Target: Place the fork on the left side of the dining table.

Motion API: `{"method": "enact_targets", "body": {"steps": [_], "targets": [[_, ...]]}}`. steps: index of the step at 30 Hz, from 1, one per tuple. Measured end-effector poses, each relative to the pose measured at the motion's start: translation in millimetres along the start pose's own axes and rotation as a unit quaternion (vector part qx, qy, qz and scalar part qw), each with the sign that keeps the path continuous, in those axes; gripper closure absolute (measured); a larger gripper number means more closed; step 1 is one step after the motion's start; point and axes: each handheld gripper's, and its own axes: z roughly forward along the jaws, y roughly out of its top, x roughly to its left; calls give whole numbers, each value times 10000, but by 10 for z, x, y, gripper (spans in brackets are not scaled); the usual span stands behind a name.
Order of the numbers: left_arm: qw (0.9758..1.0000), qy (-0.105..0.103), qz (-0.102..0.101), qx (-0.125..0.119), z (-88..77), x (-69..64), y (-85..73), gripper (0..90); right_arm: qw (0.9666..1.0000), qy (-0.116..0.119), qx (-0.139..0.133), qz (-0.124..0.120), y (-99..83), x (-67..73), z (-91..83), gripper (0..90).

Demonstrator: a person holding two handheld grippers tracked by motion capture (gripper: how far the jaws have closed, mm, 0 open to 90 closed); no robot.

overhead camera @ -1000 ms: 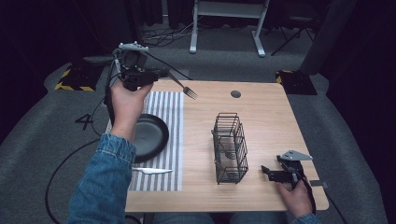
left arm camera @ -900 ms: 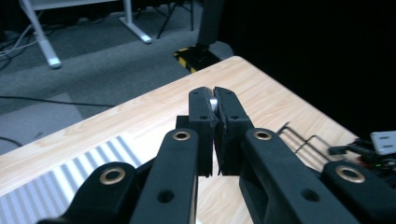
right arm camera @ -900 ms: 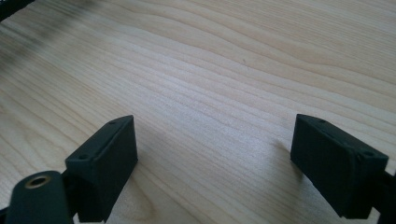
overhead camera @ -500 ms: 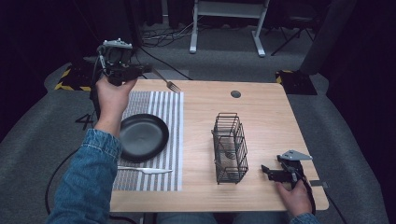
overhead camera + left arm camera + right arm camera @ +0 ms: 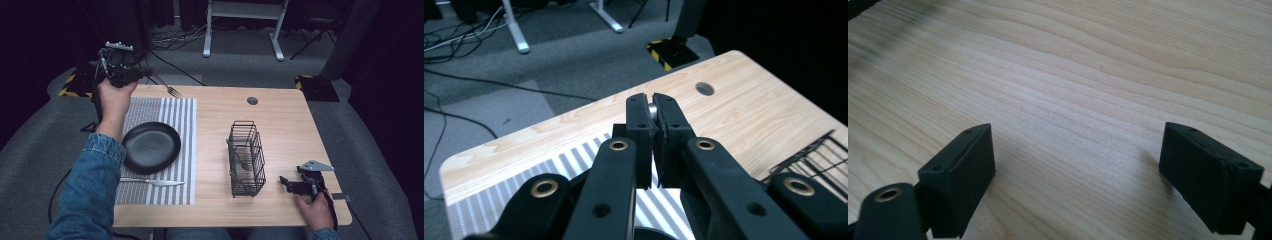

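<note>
Here a fork [image 5: 170, 89] is pinched by the left gripper [image 5: 652, 112], handle between jaws, tines pointing toward the wire basket [image 5: 246, 159]; the right gripper [image 5: 1075, 175] jaws are spread.

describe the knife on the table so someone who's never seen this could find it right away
Start at the striped placemat on the wooden table's left half, then the black plate on it. The knife lies flat just nearer the person than the plate: silver and slim, unlike the fork held aloft.
</note>
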Motion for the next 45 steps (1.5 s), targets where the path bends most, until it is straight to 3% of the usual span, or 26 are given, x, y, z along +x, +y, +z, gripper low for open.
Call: {"method": "enact_targets", "body": {"steps": [4, 10, 13, 18, 26, 31, 35, 45], "targets": [[10000, 63, -61, 43, 26, 110, -13, 867, 10000, -19, 1, 19, 2, 0, 2, 150], [9987, -173, -469, -26, 157, 299, -61, 867, 10000, -25, 0, 26, 2, 0, 2, 150], [9991, -112, -397, 130, 254, 309, -99, 867, 10000, -23, 1, 21, 2, 0, 2, 150], [9984, -204, -480, 206, 351, 344, -178, 867, 10000, -29, 2, 26, 3, 0, 3, 150], [9978, -135, -371, 535, 482, 297, -276, 867, 10000, -32, 3, 33, 4, -1, 3, 150], [9963, -243, -482, 662, 556, 300, -338, 867, 10000, -35, 2, 35, 3, -1, 3, 150], [9958, -125, -276, 864, 631, 215, -348, 867, 10000, -37, 2, 35, 3, 0, 3, 150], [9932, -85, -295, 1121, 759, 176, -397, 866, 10000, -37, 3, 35, 3, 0, 3, 150]]}}
